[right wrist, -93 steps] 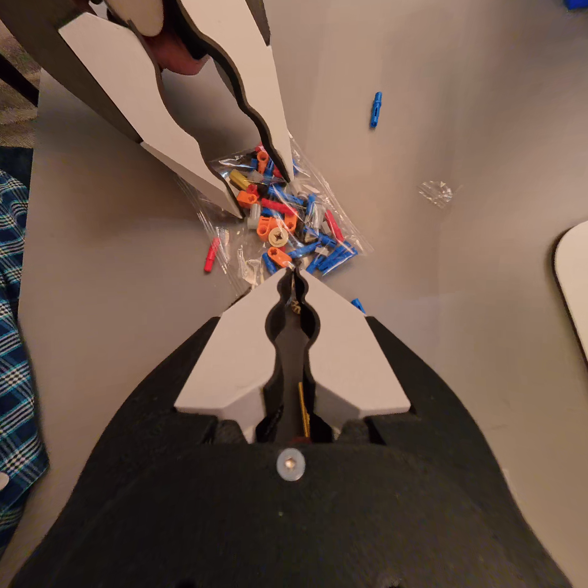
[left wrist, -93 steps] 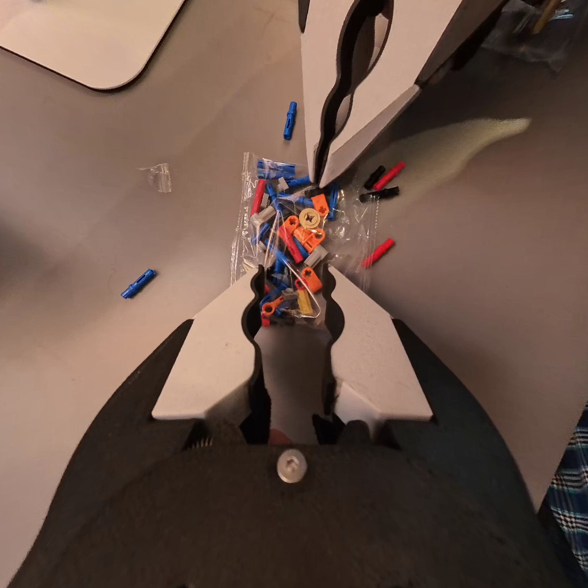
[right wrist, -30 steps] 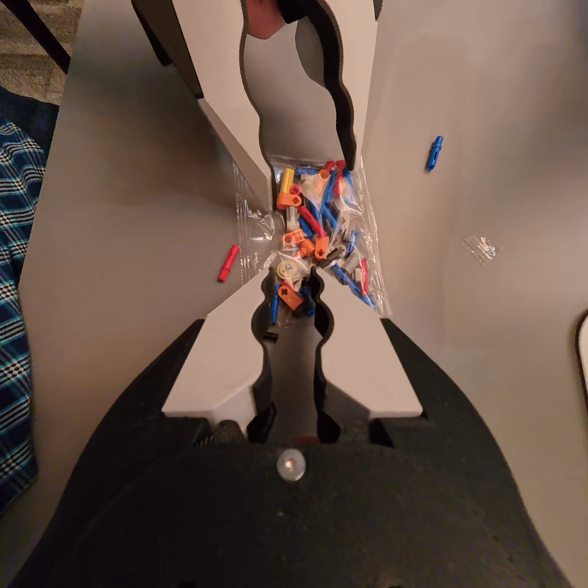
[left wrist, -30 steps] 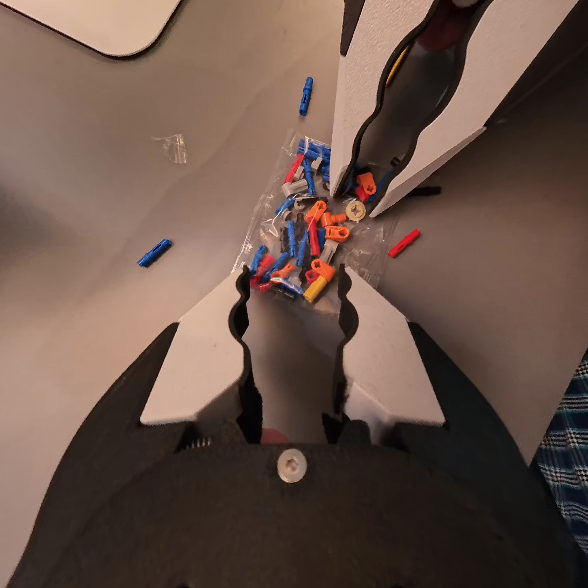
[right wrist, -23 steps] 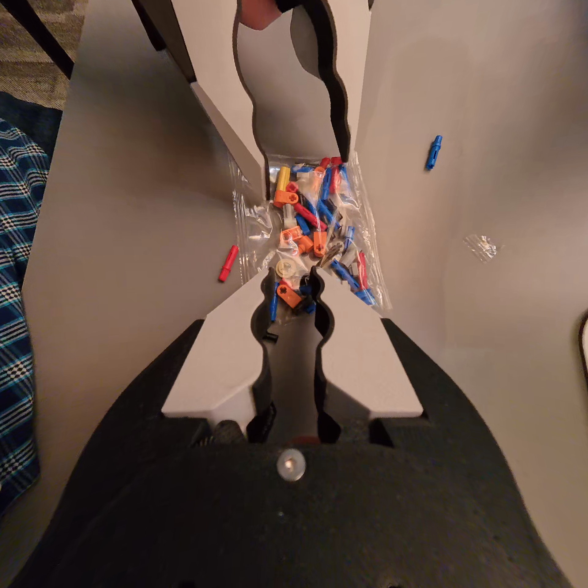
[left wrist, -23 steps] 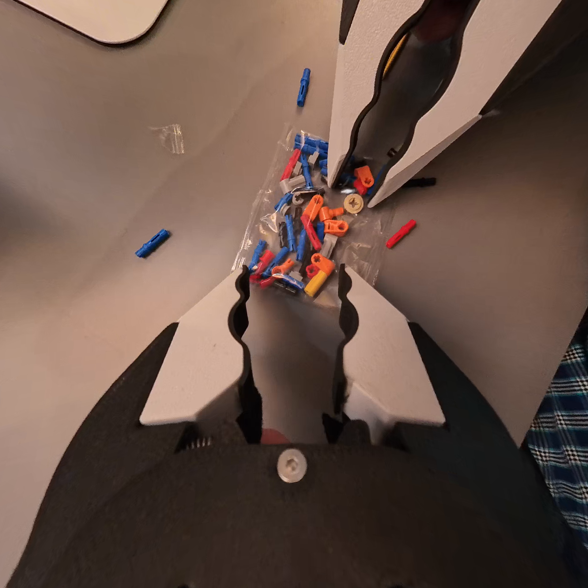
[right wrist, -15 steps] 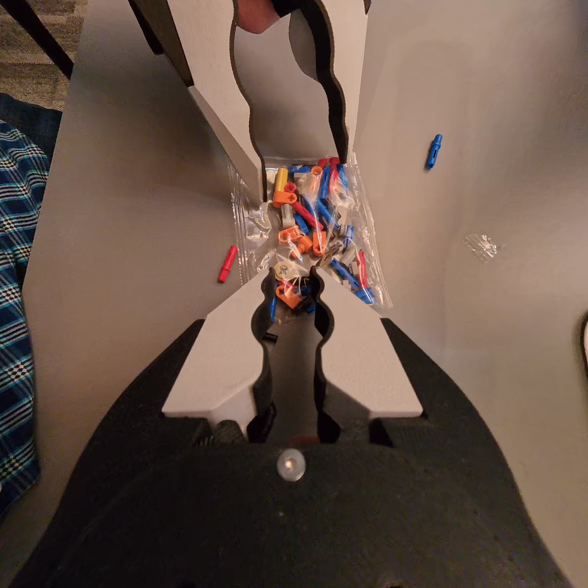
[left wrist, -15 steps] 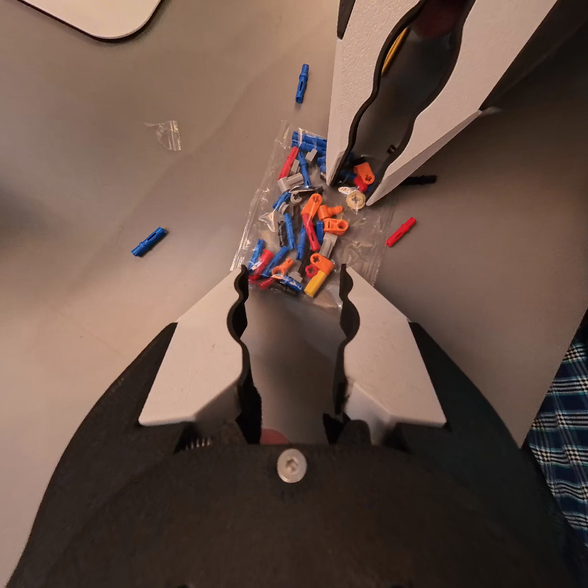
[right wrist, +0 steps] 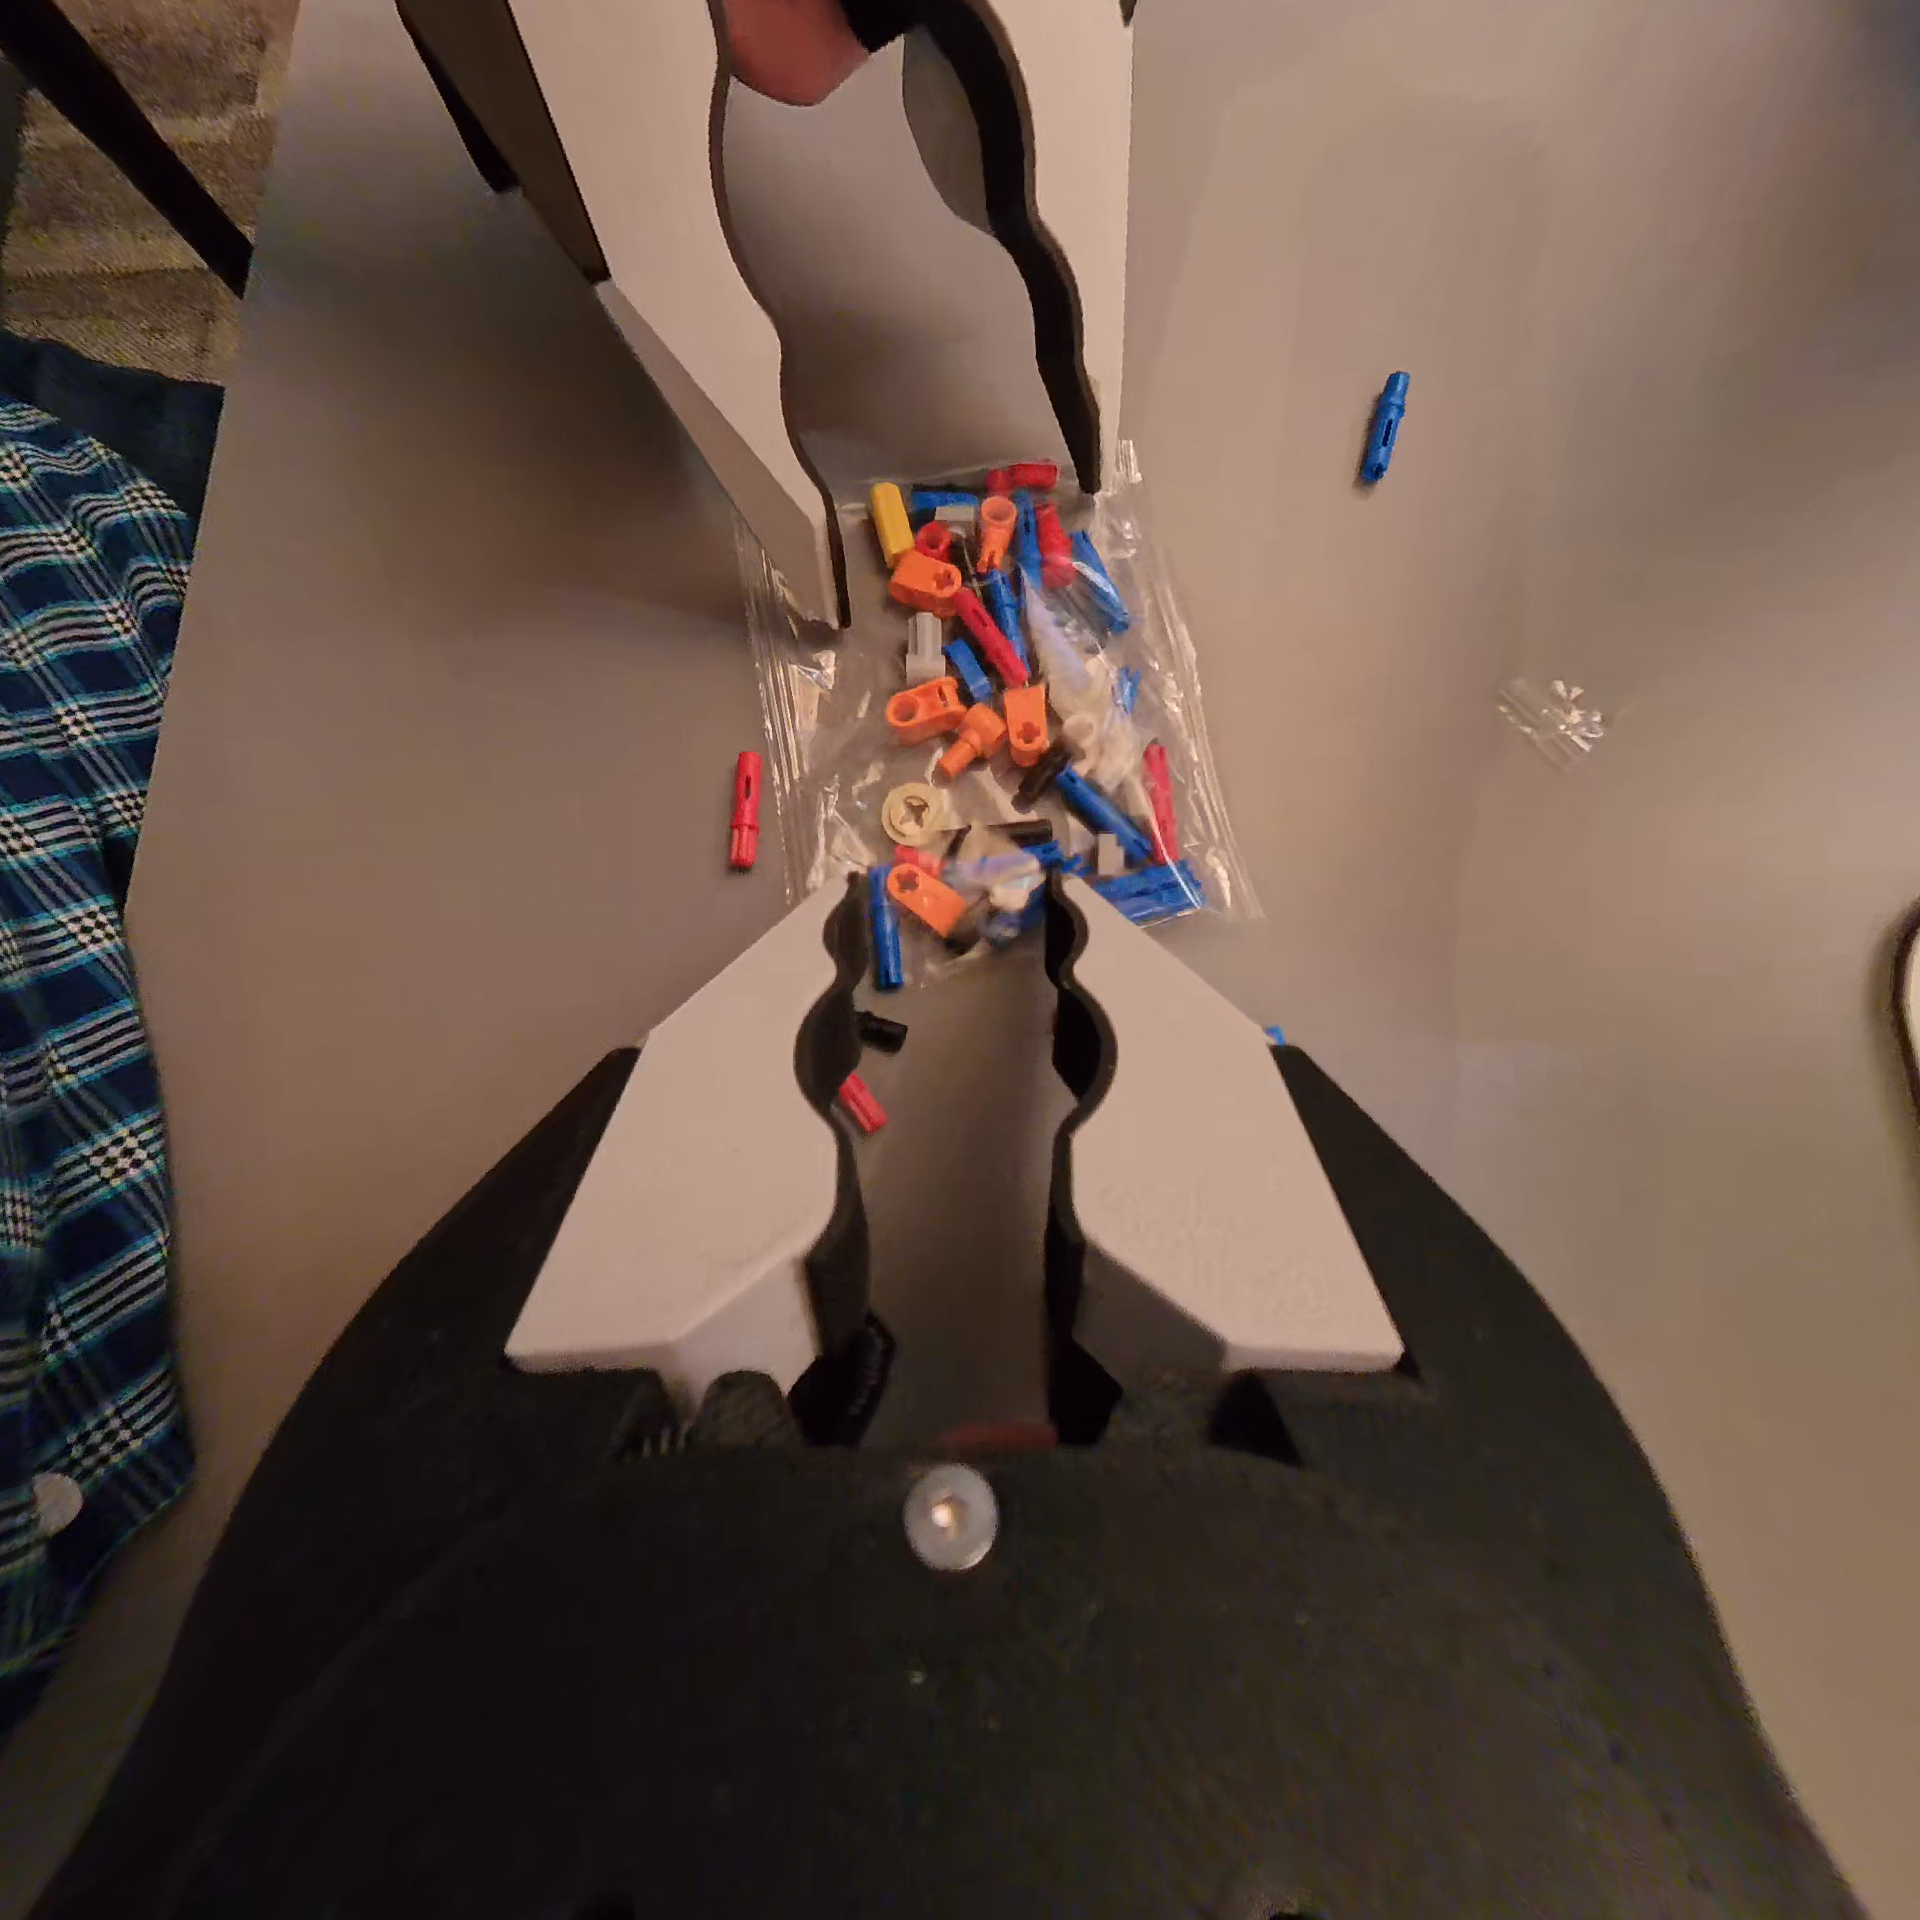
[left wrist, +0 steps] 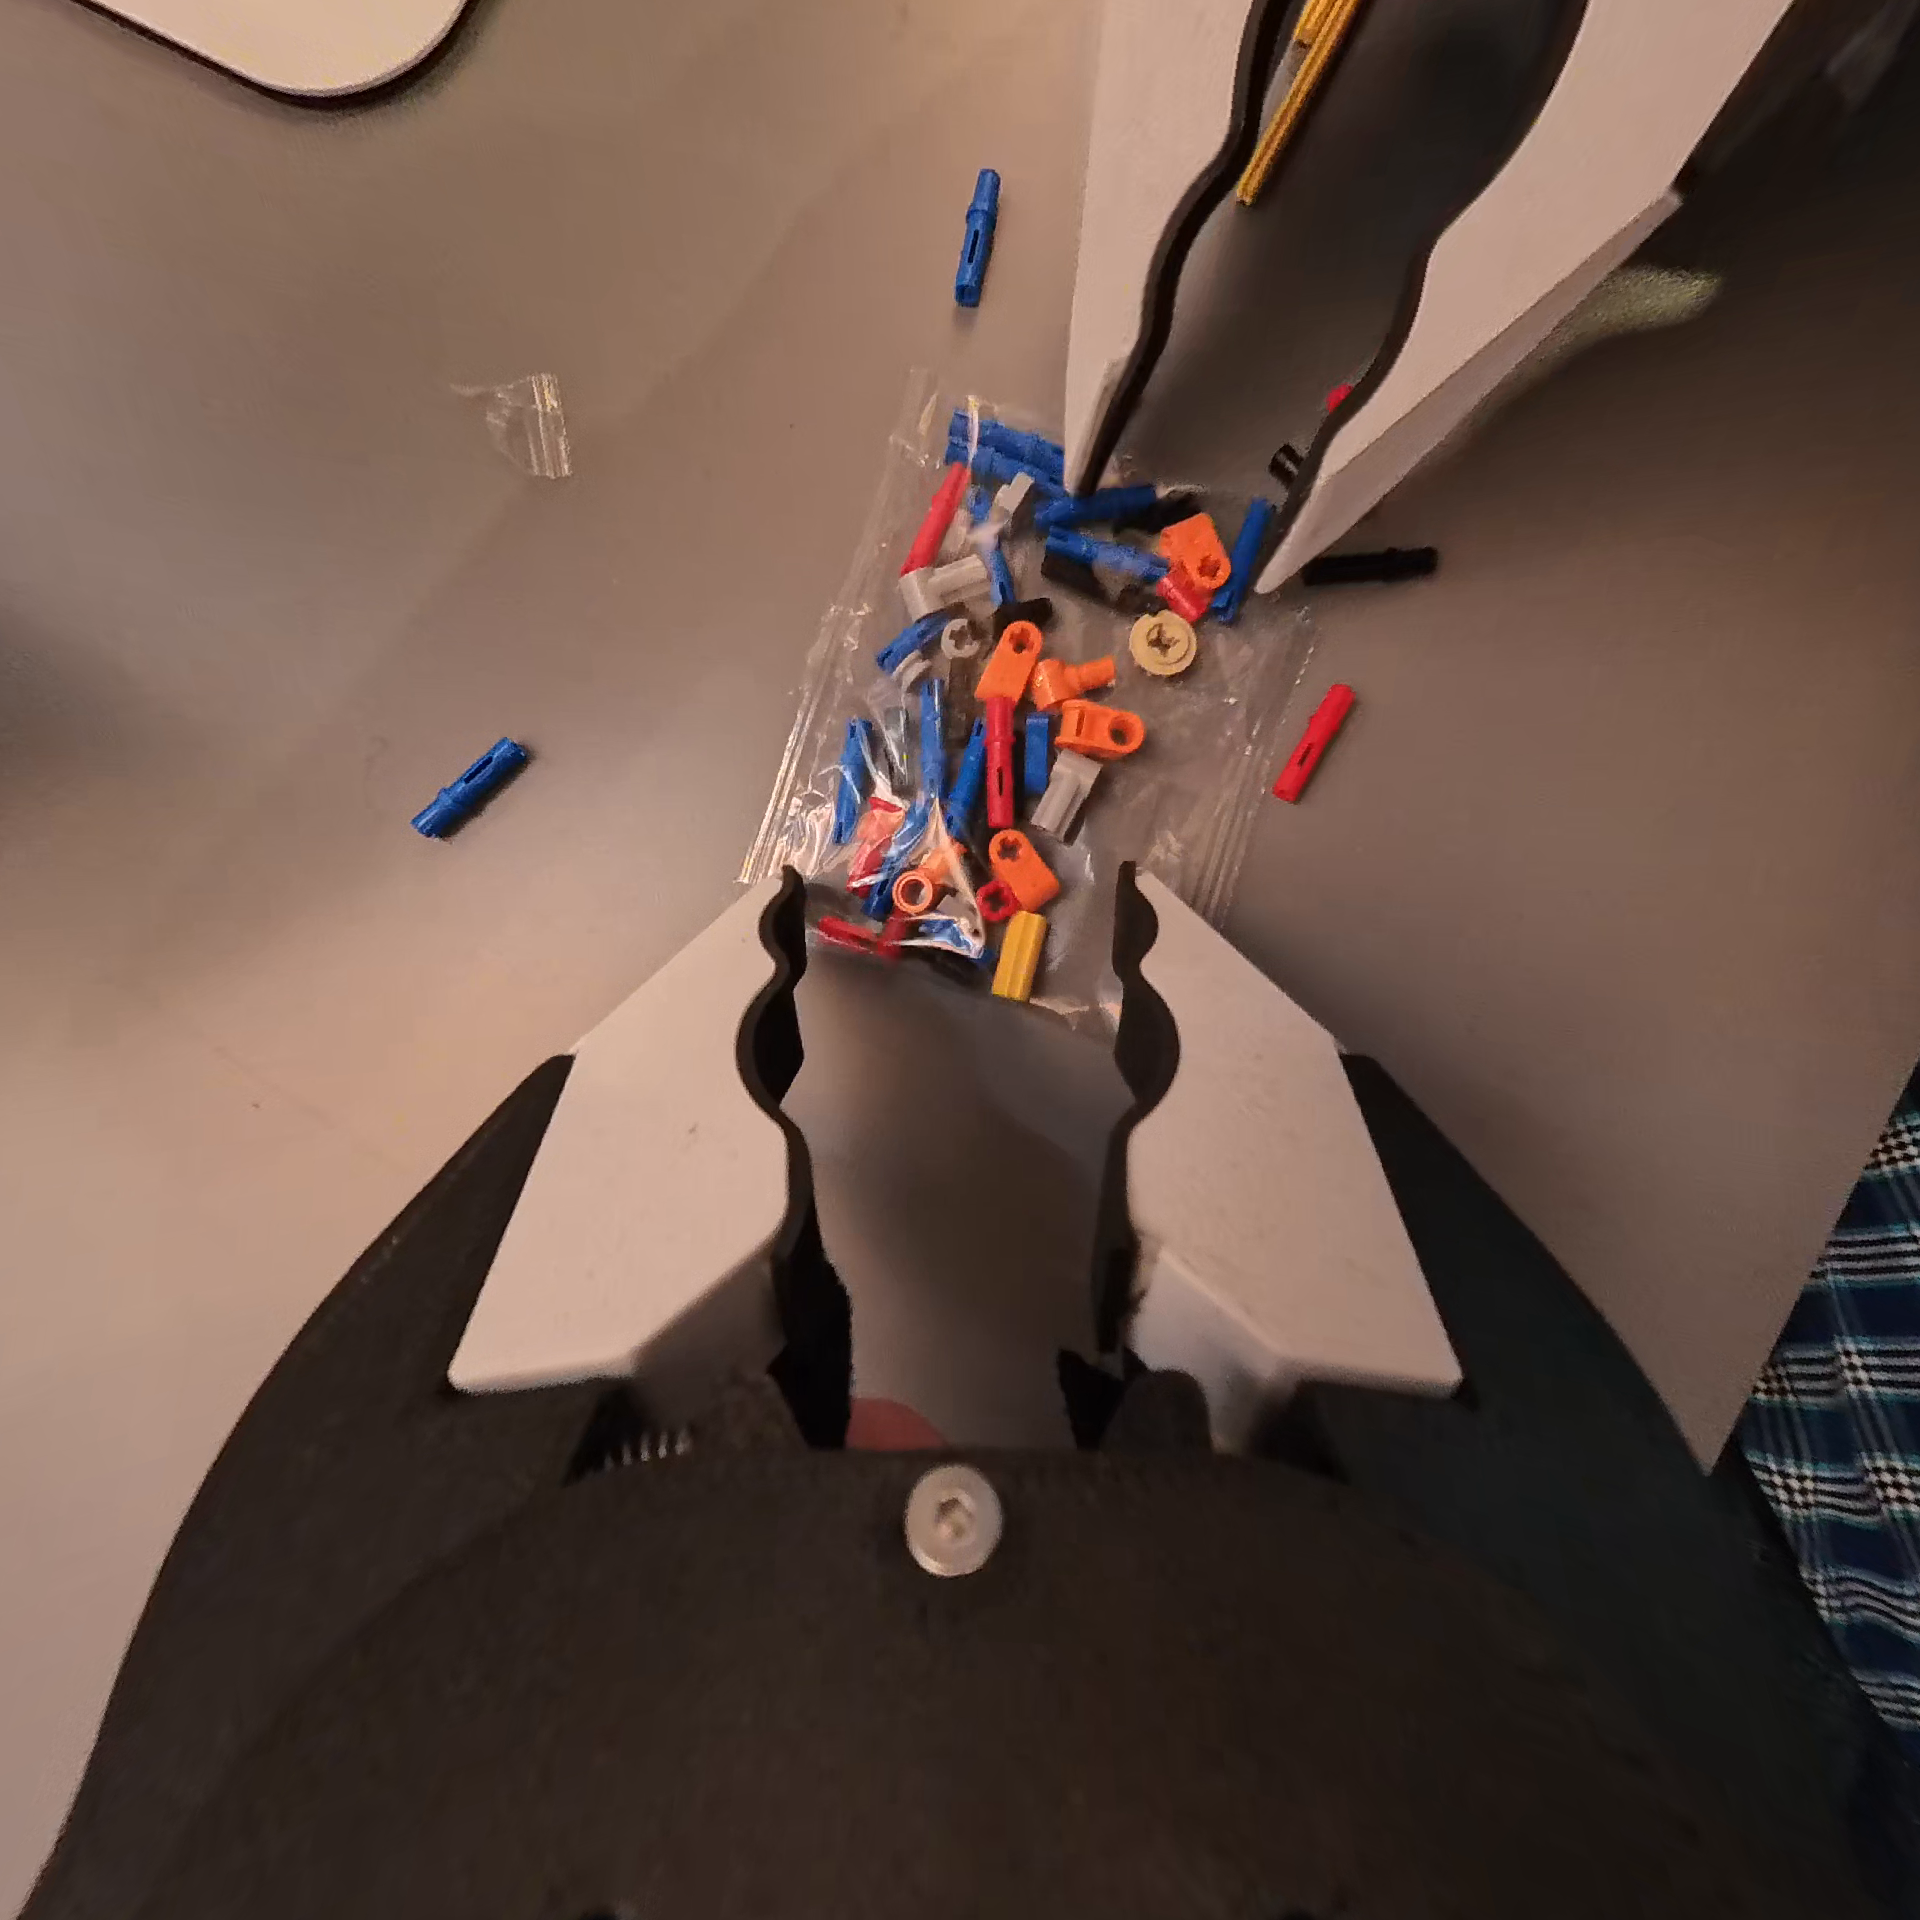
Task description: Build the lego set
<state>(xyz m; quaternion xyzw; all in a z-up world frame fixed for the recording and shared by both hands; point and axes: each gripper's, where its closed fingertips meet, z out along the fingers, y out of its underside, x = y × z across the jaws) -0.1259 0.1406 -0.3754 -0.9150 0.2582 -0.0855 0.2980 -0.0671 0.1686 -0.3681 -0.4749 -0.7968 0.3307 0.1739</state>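
Open tools (left wrist: 956,883) (right wrist: 956,894) flanking parts bag (left wrist: 1195,727)

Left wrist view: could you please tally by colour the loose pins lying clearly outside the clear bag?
Blue pins: 2
Red pins: 2, one partly hidden
Black pins: 2, one partly hidden
Total: 6

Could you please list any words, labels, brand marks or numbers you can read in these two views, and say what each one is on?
There is no readable text in either view.
The clear plastic bag of small pieces shows no printing that can be made out.
The left gripper and right gripper have plain white fingers and black bodies with no markings.
The grey table and the white board at its corner are unmarked.
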